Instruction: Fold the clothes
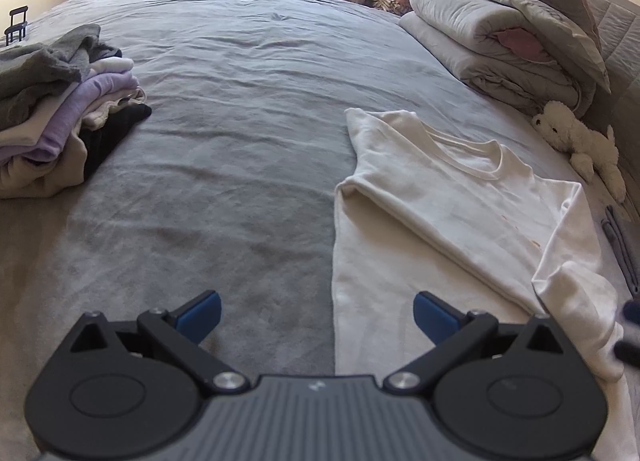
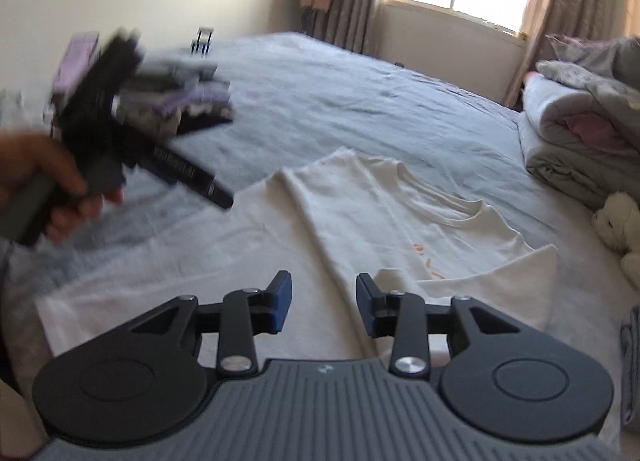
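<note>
Bedsheet (image 1: 240, 109), grey and creased, is being used as the work surface across both views. Rolled bedding (image 1: 492, 37) is being kept at the far right edge, well apart from the work. Stack of folded clothes (image 1: 60, 117) is being kept at the far left. White T-shirt (image 1: 440, 197) is lying flat on the sheet right of centre, neckline away from the cameras; one sleeve is already being held folded across the chest, the other side is not yet folded in. Plush toy (image 1: 576, 141) is lying beyond the shirt's right shoulder.

Left gripper (image 1: 316, 313) is being held above the sheet at the shirt's left edge, jaws wide apart, nothing between them. Right gripper (image 2: 322, 301) is being held over the shirt's lower half, jaws partly apart, empty.

Judgement: the next fold is being set up. Hem and shoulder of the unfolded side are best pinched together, one layer only, and carried over in parallel so the crease is kept straight.
</note>
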### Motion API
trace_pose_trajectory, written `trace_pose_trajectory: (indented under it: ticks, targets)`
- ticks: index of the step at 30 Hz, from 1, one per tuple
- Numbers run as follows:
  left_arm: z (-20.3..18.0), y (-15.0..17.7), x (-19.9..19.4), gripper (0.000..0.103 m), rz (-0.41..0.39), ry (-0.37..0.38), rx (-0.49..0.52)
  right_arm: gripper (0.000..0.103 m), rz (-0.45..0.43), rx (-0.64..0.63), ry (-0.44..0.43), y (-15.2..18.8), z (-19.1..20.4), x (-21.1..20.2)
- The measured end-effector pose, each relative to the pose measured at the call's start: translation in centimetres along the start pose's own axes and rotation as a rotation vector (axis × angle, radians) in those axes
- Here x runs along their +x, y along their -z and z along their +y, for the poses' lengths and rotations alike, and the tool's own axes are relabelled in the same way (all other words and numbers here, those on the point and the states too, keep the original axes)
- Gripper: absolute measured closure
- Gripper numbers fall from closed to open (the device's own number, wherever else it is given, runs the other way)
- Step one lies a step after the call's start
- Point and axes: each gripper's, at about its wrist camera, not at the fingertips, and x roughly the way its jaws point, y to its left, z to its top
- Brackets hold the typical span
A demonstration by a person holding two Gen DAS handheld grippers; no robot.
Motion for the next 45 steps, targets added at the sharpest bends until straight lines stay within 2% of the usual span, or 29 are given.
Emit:
trace_pose_trajectory:
  ticks: [6, 9, 12, 15, 18, 19, 20, 21, 23, 25, 27, 29, 33, 35, 36, 37, 41, 45]
  targets:
    - [-0.5, 0.1, 0.0, 0.001, -0.008, 0.0, 0.024, 0.062, 0.032, 0.148, 0.078, 0.7, -3.7, -0.2]
    - [-0.6, 0.1, 0.0, 0.001, -0.008, 0.002, 0.029, 0.059, 0.066, 0.342, 0.111, 1.3, -6.1, 1.0]
    - [-0.6, 0.2, 0.1, 0.001, -0.009, 0.002, 0.033, 0.054, 0.063, 0.521, 0.159, 1.9, -8.3, 1.3]
    - [-0.6, 0.2, 0.1, 0.001, -0.008, 0.001, 0.027, 0.053, 0.079, 0.577, 0.213, 2.2, -9.1, 1.4]
    - [-0.5, 0.1, -0.1, 0.001, -0.013, 0.01, 0.023, 0.054, 0.086, 0.556, 0.177, 2.2, -8.3, 2.1]
    - [-0.5, 0.1, -0.1, 0.001, -0.014, 0.012, 0.022, 0.063, 0.088, 0.531, 0.164, 2.0, -7.8, 2.3]
    - [-0.5, 0.1, -0.1, 0.001, -0.014, 0.012, 0.02, 0.08, 0.085, 0.494, 0.168, 1.8, -7.1, 2.5]
    - [-0.4, 0.1, -0.1, 0.001, -0.013, 0.012, 0.018, 0.087, 0.078, 0.457, 0.175, 1.5, -6.4, 2.7]
    - [-0.2, 0.0, -0.3, 0.001, -0.015, 0.018, 0.008, 0.091, 0.031, 0.367, 0.187, 0.8, -4.8, 2.3]
    - [0.0, -0.1, -0.5, 0.001, -0.018, 0.025, -0.006, 0.095, -0.026, 0.254, 0.161, 0.1, -2.9, 1.5]
    - [0.2, -0.2, -0.6, 0.001, -0.019, 0.03, -0.017, 0.096, -0.07, 0.139, 0.104, -0.3, -0.8, 0.9]
    - [0.2, -0.1, -0.5, 0.001, -0.013, 0.027, -0.016, 0.098, -0.065, 0.042, 0.037, -0.3, 1.1, 0.7]
    - [0.1, -0.1, -0.5, 0.001, -0.008, 0.025, -0.012, 0.098, 0.02, -0.12, -0.115, 0.6, 4.0, 1.6]
    - [0.1, 0.0, -0.6, 0.001, -0.01, 0.031, -0.013, 0.098, 0.057, -0.173, -0.161, 1.1, 4.9, 1.9]
    - [0.1, 0.0, -0.6, 0.001, -0.01, 0.034, -0.013, 0.096, 0.074, -0.196, -0.181, 1.3, 5.2, 2.0]
    - [0.1, 0.0, -0.7, 0.001, -0.011, 0.038, -0.014, 0.09, 0.085, -0.212, -0.199, 1.5, 5.5, 2.0]
    - [0.1, 0.0, -0.9, 0.001, -0.018, 0.054, -0.014, 0.085, 0.076, -0.215, -0.237, 1.5, 5.3, 1.5]
    - [-0.4, 0.1, -1.6, 0.001, -0.056, 0.072, -0.003, 0.073, 0.049, -0.051, -0.163, 0.6, 2.4, 1.4]
